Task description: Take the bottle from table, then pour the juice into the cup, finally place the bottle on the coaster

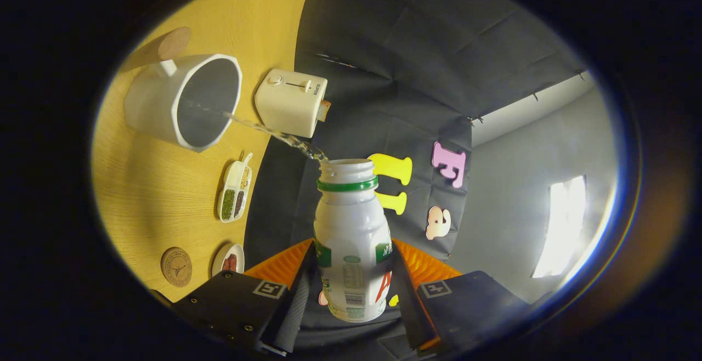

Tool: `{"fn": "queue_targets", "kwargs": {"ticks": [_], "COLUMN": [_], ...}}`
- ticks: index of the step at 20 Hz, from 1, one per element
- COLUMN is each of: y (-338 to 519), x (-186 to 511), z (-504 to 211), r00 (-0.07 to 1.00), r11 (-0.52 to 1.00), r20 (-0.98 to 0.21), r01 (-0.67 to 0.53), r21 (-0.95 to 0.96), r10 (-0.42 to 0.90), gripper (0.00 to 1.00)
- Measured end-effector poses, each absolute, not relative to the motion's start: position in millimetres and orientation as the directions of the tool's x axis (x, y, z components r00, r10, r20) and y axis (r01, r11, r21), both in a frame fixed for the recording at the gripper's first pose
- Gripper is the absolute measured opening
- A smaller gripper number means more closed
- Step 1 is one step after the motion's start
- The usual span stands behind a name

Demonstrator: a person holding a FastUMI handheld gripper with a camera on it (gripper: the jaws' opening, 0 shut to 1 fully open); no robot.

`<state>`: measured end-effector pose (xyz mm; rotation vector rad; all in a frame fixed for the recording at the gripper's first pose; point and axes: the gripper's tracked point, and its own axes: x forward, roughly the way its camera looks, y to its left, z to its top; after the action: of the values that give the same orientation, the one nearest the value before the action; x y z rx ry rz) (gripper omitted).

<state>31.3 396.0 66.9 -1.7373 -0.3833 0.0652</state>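
The jaws (pixel 354 289) at the bottom of the frame squeeze one white bottle (pixel 351 240) from both sides, holding it tight. The bottle has a green ring and no cap. A thin stream (pixel 269 129) of clear juice runs from its mouth up to the left, into one white cup (pixel 184 100) in the upper left. The cup sits on the yellow table (pixel 148 196). Next to the cup is one white toaster (pixel 290 103). Lower down is one small tray (pixel 236 191) of beans. In the lower left lie one round coaster (pixel 176 266) and one little dish (pixel 228 259).
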Motion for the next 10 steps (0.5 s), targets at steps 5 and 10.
{"fn": "queue_targets", "kwargs": {"ticks": [5, 10], "y": [399.7, 404.2], "x": [30.3, 28.7], "z": [68.1, 65.1], "r00": [0.936, 0.927], "r11": [-0.182, -0.223], "r20": [0.181, 0.19], "r01": [0.243, 0.27], "r21": [-0.953, -0.937], "r10": [0.303, 0.324], "gripper": [0.74, 0.74]}}
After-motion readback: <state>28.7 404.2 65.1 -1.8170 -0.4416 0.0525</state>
